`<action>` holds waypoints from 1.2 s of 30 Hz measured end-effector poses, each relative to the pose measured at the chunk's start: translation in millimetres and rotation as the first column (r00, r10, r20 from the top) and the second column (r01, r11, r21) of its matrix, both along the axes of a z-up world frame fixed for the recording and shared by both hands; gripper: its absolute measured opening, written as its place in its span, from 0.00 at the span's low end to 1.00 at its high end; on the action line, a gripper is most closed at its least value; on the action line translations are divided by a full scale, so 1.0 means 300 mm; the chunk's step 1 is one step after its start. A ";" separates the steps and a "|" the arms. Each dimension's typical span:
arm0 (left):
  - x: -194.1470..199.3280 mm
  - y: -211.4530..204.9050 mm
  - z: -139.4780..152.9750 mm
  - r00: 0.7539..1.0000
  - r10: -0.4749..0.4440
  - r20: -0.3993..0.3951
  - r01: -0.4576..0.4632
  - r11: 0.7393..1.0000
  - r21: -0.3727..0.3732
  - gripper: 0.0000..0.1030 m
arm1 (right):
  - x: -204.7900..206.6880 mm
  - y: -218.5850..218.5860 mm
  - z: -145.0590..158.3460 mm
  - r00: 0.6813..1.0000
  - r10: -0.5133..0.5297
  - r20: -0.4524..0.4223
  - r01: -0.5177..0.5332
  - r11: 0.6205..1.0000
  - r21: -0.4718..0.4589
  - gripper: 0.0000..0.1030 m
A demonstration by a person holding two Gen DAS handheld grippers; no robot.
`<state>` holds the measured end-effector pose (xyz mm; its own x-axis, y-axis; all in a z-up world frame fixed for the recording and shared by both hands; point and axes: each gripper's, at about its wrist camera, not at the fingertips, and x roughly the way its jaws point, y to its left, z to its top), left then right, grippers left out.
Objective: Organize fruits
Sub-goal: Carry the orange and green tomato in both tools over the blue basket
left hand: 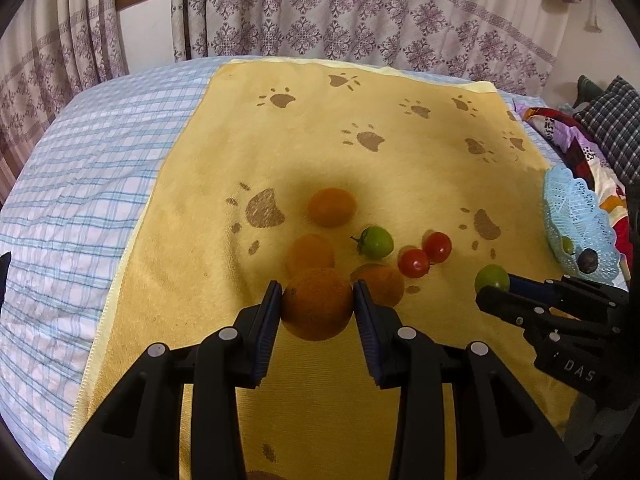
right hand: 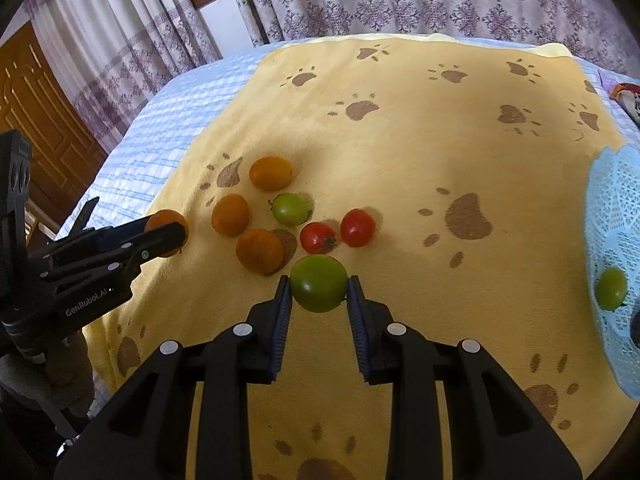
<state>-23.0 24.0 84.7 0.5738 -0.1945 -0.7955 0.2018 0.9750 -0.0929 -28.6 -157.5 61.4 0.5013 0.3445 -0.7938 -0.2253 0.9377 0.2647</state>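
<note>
My left gripper [left hand: 317, 294] is shut on an orange [left hand: 318, 304] and holds it above the yellow paw-print towel [left hand: 400, 168]. My right gripper [right hand: 318, 286] is shut on a green tomato [right hand: 319, 288], also off the towel. On the towel lie three more oranges [right hand: 270, 173] [right hand: 230, 215] [right hand: 260, 251], one green tomato [right hand: 289, 209] and two red tomatoes [right hand: 317, 237] [right hand: 358, 227]. The right gripper [left hand: 496, 286] with its green tomato [left hand: 491, 277] shows at the right of the left wrist view; the left gripper [right hand: 170, 234] with its orange [right hand: 166, 220] shows at the left of the right wrist view.
A light blue lace-pattern basket [right hand: 612, 216] stands at the towel's right edge, holding a green tomato [right hand: 611, 289] and a dark fruit [left hand: 588, 260]. The towel lies on a blue checked bedsheet [left hand: 80, 184]. Patterned curtains [left hand: 320, 12] hang behind. Pillows [left hand: 612, 120] lie at far right.
</note>
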 end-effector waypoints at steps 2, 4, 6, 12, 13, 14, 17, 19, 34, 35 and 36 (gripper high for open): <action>-0.003 -0.009 0.007 1.000 -0.006 0.004 0.006 1.000 0.001 0.36 | -0.003 -0.019 0.011 1.000 -0.012 0.004 0.012 1.000 0.007 0.28; -0.005 -0.017 0.014 1.000 -0.011 0.008 0.011 1.000 0.003 0.36 | -0.006 -0.035 0.018 1.000 -0.023 0.008 0.023 1.000 0.010 0.28; -0.004 -0.033 0.022 1.000 -0.018 0.012 0.018 1.000 0.007 0.36 | -0.010 -0.051 0.025 0.999 -0.033 0.013 0.033 0.999 0.010 0.28; 0.002 -0.091 0.055 0.998 -0.050 0.032 0.050 0.998 0.025 0.36 | -0.024 -0.122 0.061 0.996 -0.077 0.037 0.076 0.997 0.015 0.28; 0.003 -0.110 0.062 0.998 -0.059 0.036 0.058 0.998 0.034 0.36 | -0.026 -0.134 0.067 0.995 -0.085 0.042 0.084 0.996 0.015 0.28; 0.004 -0.122 0.067 0.997 -0.067 0.039 0.065 0.997 0.038 0.36 | -0.030 -0.149 0.075 0.994 -0.096 0.049 0.096 0.995 0.015 0.28; 0.001 -0.167 0.085 0.994 -0.096 0.052 0.094 0.995 0.040 0.36 | -0.037 -0.200 0.093 0.989 -0.132 0.063 0.131 0.991 0.017 0.28; 0.000 -0.197 0.095 0.992 -0.114 0.059 0.112 0.993 0.041 0.36 | -0.042 -0.234 0.103 0.985 -0.154 0.071 0.154 0.988 0.015 0.28; -0.020 -0.400 0.148 0.968 -0.228 0.100 0.223 0.973 0.061 0.36 | -0.078 -0.441 0.135 0.957 -0.273 0.099 0.273 0.962 0.011 0.28; -0.022 -0.414 0.149 0.966 -0.237 0.101 0.232 0.971 0.063 0.36 | -0.081 -0.454 0.136 0.955 -0.281 0.100 0.281 0.960 0.010 0.28; -0.024 -0.428 0.151 0.964 -0.245 0.102 0.239 0.969 0.065 0.36 | -0.084 -0.472 0.136 0.952 -0.291 0.101 0.291 0.957 0.009 0.28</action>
<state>-30.1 -104.4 130.0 0.5982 -0.2988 -0.7436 0.4387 0.8986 -0.0081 -53.9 -299.1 102.3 0.6561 0.1675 -0.7359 0.0323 0.9679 0.2492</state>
